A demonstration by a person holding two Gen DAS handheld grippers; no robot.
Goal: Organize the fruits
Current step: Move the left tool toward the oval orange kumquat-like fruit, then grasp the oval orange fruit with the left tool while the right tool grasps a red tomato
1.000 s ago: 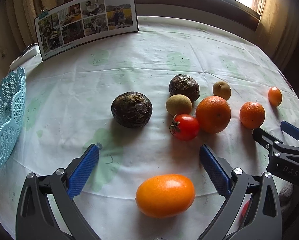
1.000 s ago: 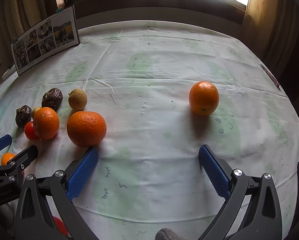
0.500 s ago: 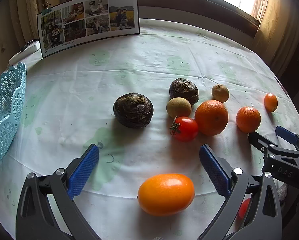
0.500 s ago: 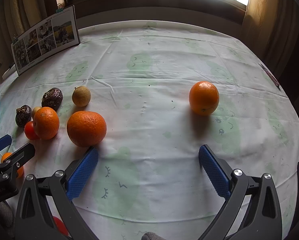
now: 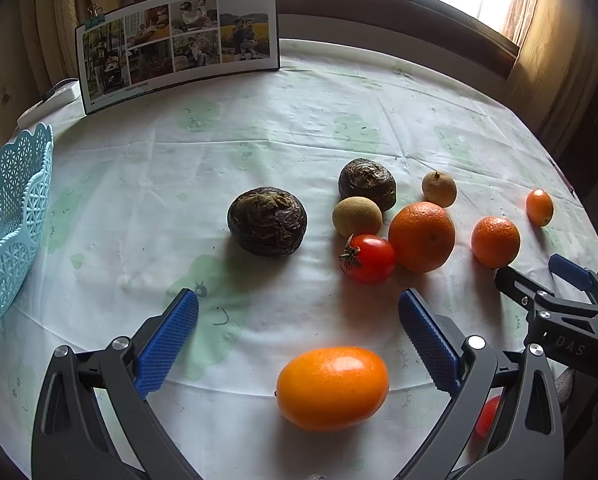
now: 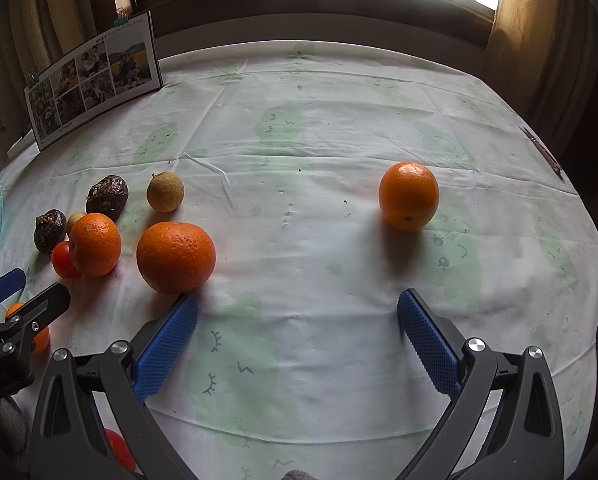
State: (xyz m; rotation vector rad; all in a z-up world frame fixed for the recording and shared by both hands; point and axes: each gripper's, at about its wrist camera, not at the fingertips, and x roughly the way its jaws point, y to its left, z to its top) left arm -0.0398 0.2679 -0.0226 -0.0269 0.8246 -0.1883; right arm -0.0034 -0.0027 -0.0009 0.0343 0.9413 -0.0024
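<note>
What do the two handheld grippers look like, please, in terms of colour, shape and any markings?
Both grippers share one design. The left gripper has two dark grey, angular fingers with triangular cut-outs and round silver pivot screws, each ending in a blue pad with a fine textured surface. The right gripper looks the same; seen from the left wrist view, its body bears pale letters reading DAS. No cables or sleeves show.

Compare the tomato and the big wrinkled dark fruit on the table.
The tomato is red, smooth and glossy; the dark fruit is brownish-black, wrinkled and dull. The tomato is smaller and sits touching an orange; the dark fruit sits alone. Both are roundish and rest on the tablecloth.
</note>
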